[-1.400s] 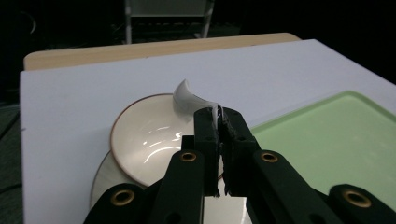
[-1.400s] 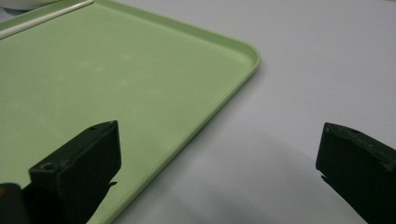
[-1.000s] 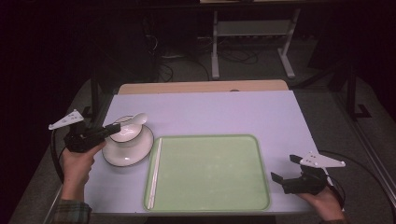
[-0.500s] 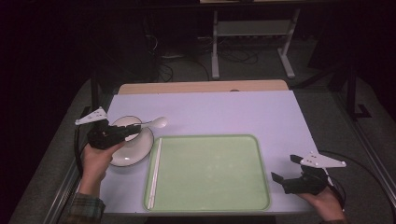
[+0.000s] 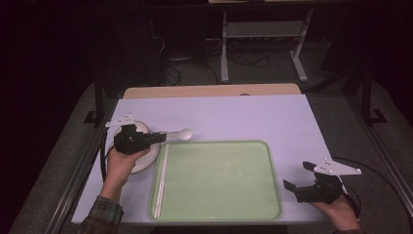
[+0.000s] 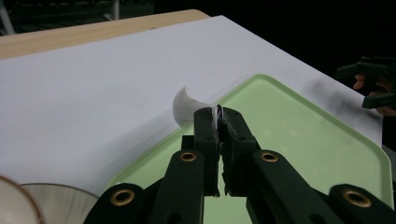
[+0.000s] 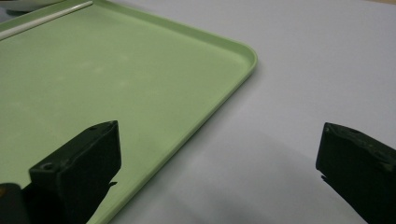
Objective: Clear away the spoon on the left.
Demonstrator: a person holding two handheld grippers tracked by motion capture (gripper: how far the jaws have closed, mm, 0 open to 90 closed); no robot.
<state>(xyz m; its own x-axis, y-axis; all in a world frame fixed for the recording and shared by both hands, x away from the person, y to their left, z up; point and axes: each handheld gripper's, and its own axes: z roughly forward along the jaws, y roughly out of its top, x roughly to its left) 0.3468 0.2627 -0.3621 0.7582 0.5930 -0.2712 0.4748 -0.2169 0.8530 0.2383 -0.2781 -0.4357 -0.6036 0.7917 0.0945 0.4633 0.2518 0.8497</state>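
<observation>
My left gripper [image 5: 163,138] is shut on the handle of a white ceramic spoon [image 5: 185,132], which it holds out to the right over the table, just beyond the far left corner of the green tray [image 5: 219,143]. In the left gripper view the pads [image 6: 208,128] pinch the thin handle and the spoon's bowl [image 6: 184,107] curves up ahead of them. A white bowl on a plate [image 5: 146,156] sits under my left hand. My right gripper [image 5: 298,175] rests open on the table right of the tray, nothing between its jaws [image 7: 219,135].
A pair of white chopsticks [image 5: 162,180] lies along the tray's left edge, also seen as chopsticks [image 7: 46,16] far off. The tray floor [image 7: 116,70] is bare. A wooden strip [image 5: 209,91] borders the table's far side.
My left gripper has carried the spoon to the right and slightly down, from above the bowl to the tray's far left corner. The right gripper has stayed put.
</observation>
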